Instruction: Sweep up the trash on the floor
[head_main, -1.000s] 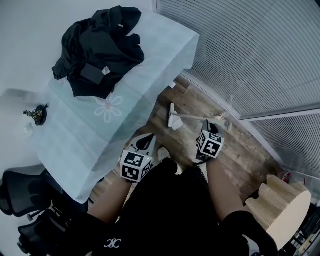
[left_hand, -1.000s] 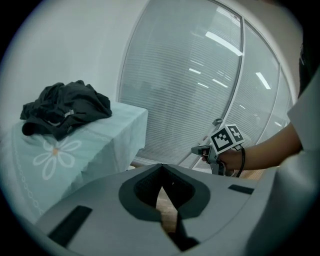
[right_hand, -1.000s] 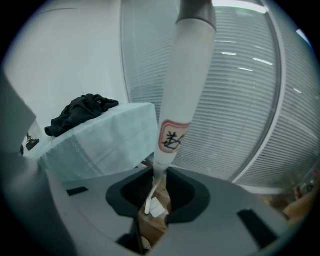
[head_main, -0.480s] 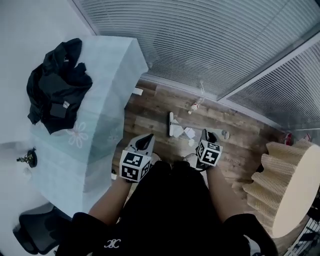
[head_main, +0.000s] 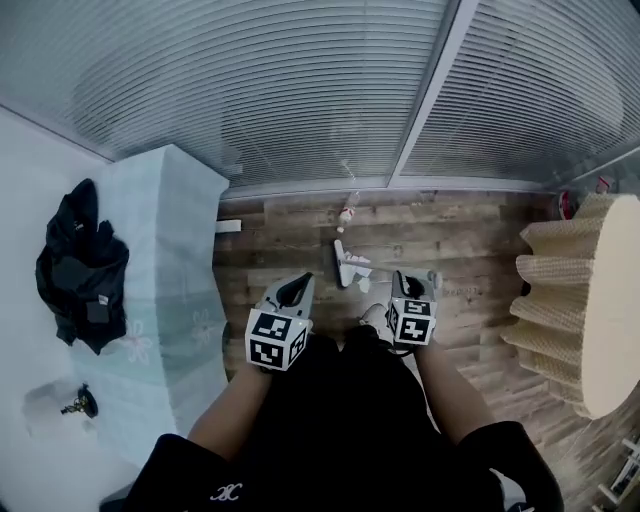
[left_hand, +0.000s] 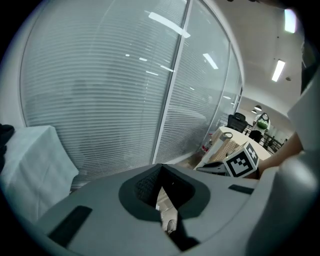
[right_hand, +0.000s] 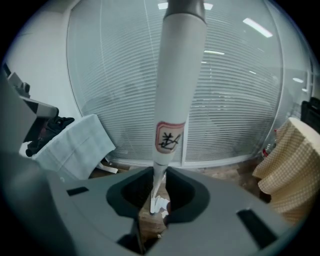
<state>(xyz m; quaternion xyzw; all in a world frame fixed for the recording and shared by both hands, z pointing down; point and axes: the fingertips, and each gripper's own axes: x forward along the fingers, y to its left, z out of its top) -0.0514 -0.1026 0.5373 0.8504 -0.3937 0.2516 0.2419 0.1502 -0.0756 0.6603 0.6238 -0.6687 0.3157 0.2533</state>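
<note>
Trash: white paper scraps lie on the wooden floor, just ahead of the right claw and at the far end of its pole.
Right claw: closed on the broom handle. The pole slopes forward and down, probably so the person can reach the litter while standing.
Left claw: jaws drawn to a narrow slit with nothing between them. It sits level beside the right claw and appears idle.
Desk: cloth-covered, left of the left claw, well apart from the scraps.
Progress: scraps loose, sweep judged unfinished.
</note>
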